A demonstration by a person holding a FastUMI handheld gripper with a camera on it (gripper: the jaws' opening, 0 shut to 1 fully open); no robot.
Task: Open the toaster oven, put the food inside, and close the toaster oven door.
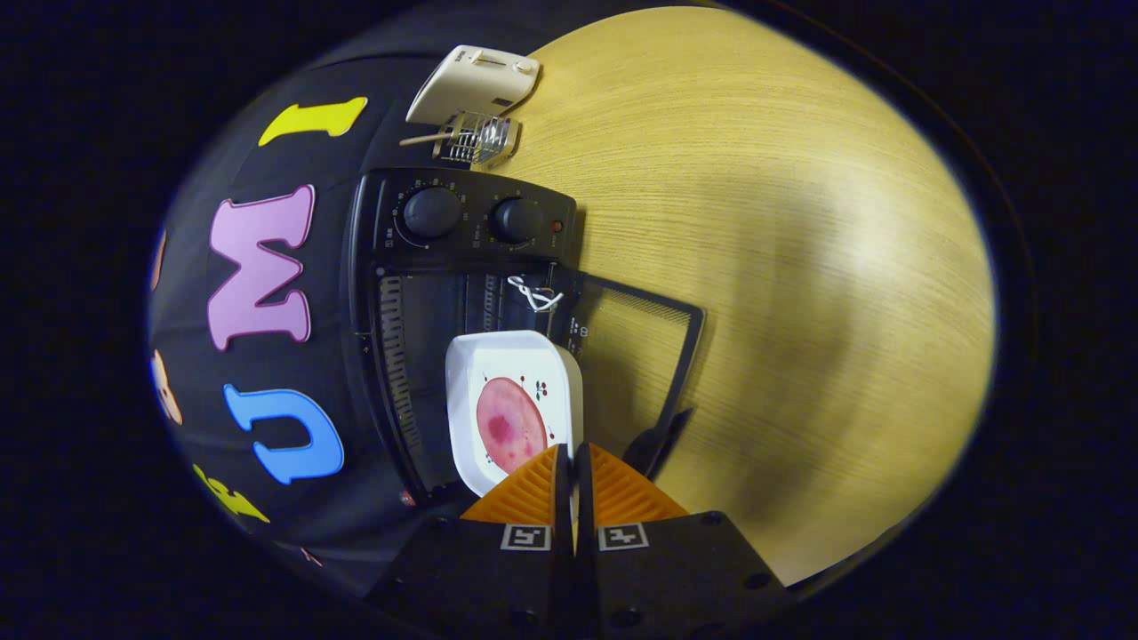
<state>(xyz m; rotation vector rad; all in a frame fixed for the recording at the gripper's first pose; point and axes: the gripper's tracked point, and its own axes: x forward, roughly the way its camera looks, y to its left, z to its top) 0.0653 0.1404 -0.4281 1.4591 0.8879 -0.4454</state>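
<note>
1. White ceramic was what your gripper (573, 455) held: its 2 fingers stood nearly together, with only a thin slit between them, clamped on the near rim of the white dish (511, 404).
2. The dish was square with rounded corners, and you held it tilted up on edge in front of the oven's mouth, with its far part already over the opening.
3. On the dish lay 1 flat round slice of food (509, 424), pink with a darker red blotch near its middle; a small cherry-like print sat on the dish just beside it.
4. The black toaster oven (462, 293) stood against the booth's black cloth wall, with 2 round knobs (431, 213) on its control panel and a small red light next to them.
5. Its glass door (645, 356) was swung fully open over the wooden table (782, 267), and a white cord (533, 293) was tied at the door's edge near the panel.
6. Beyond the oven, well apart from your fingers, sat a white toaster (476, 84) with a small wire rack (476, 140) touching it.
</note>
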